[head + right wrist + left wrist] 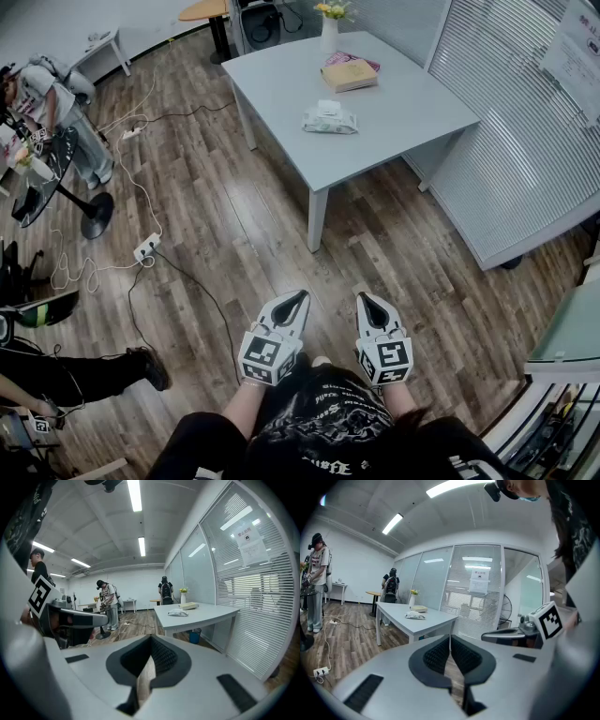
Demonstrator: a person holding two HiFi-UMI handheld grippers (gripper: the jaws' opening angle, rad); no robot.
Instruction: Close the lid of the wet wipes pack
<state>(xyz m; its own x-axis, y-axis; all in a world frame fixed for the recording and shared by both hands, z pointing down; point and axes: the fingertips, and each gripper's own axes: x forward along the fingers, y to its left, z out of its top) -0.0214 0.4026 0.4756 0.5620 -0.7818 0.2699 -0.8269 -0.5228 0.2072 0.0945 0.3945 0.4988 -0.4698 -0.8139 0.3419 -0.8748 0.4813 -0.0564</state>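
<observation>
The wet wipes pack [329,118] lies on the grey bench [412,112], far off at 12 o'clock from both tools. It sits near the middle of the bench top. A small white part shows on top of the pack, but it is too far away to tell if the lid is up or down.

At 1 o'clock from the pack lies a tan book [349,74]. At 12 o'clock from the pack stands a white vase [329,33] with yellow flowers [334,8] in it. A blue bin [197,635] stands under the bench; what is in it cannot be seen.

The left tool [297,294] and the right tool [367,297] are side by side, low over the wood floor [234,216], well apart from the bench. Both tools have their jaws pressed together. Neither tool has hold of anything.
</observation>
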